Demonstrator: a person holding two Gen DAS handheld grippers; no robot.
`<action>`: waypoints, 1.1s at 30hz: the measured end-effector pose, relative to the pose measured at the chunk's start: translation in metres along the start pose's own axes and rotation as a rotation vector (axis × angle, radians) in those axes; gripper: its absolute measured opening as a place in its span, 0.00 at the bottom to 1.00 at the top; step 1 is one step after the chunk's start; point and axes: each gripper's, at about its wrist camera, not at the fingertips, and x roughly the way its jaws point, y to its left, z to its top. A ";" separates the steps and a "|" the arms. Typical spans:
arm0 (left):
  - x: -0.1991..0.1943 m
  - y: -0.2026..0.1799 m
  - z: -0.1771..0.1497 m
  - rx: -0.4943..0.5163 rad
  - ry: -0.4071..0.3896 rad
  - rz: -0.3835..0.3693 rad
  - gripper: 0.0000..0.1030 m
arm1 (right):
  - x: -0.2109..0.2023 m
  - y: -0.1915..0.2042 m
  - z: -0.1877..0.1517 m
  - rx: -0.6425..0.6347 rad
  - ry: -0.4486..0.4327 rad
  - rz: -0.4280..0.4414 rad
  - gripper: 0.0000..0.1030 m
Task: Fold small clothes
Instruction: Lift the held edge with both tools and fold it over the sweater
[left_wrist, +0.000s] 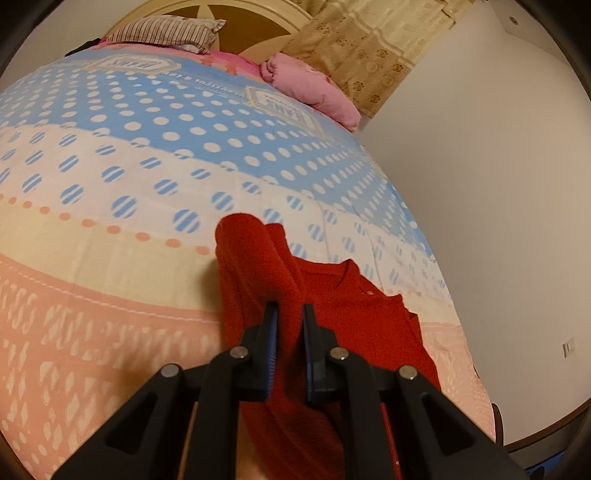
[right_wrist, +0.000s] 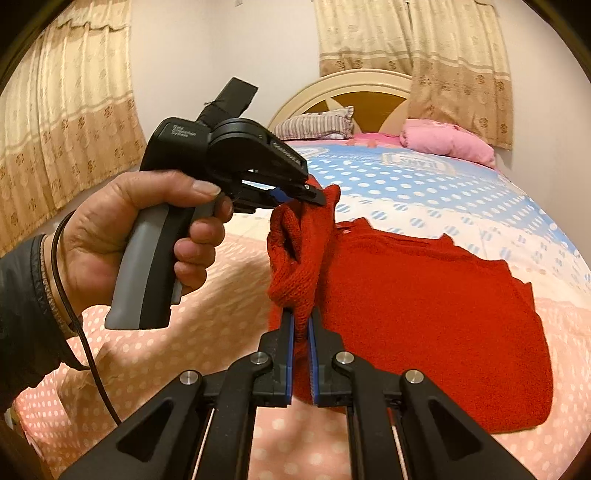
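Red knit sweater: spread on polka-dot bedspread, one sleeve lifted off it.
Left gripper: clamped on raised sleeve fold.
Right gripper: pinched tight on same sleeve, nearer camera.
Right wrist view only: left hand on gripper handle, cable at wrist, left-side curtain.
Left wrist view only: wall socket.
Both views: striped pillow, pink quilt.
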 end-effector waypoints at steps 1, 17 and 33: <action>0.000 -0.003 -0.001 0.001 -0.001 -0.003 0.12 | -0.002 -0.003 0.000 0.004 -0.003 -0.003 0.06; 0.019 -0.068 -0.003 0.070 0.003 -0.041 0.12 | -0.034 -0.054 -0.014 0.086 -0.043 -0.053 0.05; 0.048 -0.127 -0.011 0.140 0.030 -0.071 0.12 | -0.060 -0.098 -0.029 0.199 -0.077 -0.083 0.05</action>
